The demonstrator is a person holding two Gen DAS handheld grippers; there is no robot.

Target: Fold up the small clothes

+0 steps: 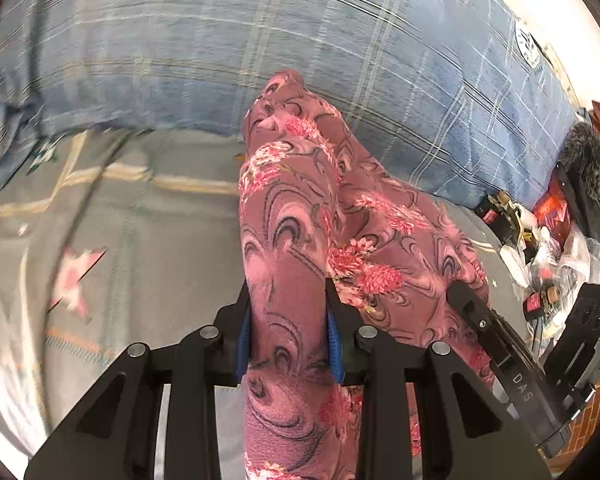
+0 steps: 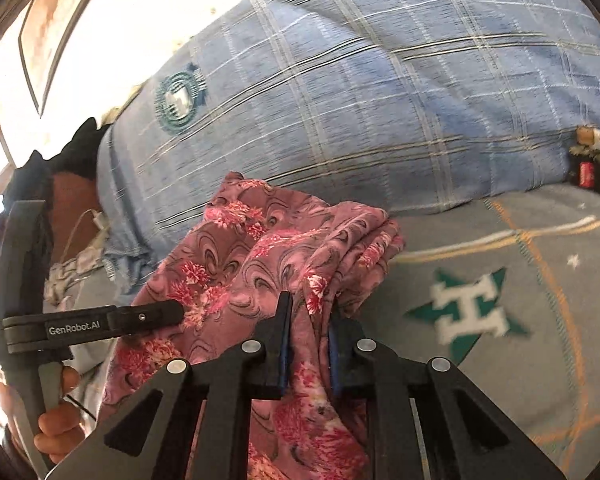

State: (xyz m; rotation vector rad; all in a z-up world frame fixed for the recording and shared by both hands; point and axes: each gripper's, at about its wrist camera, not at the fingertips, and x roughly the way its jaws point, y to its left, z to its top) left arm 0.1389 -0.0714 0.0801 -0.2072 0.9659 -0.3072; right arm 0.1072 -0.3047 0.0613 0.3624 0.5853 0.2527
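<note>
one pink floral garment (image 1: 288, 216), two claws gripping it

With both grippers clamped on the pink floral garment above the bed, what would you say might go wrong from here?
1. The left gripper and right gripper each pinch a bunched wad of the pink floral garment, so layers may slip out or fold crooked.
2. The hanging fabric could drag onto the blue plaid pillow rather than the grey blanket.
3. Clutter at the bed's edge might snag it.
</note>
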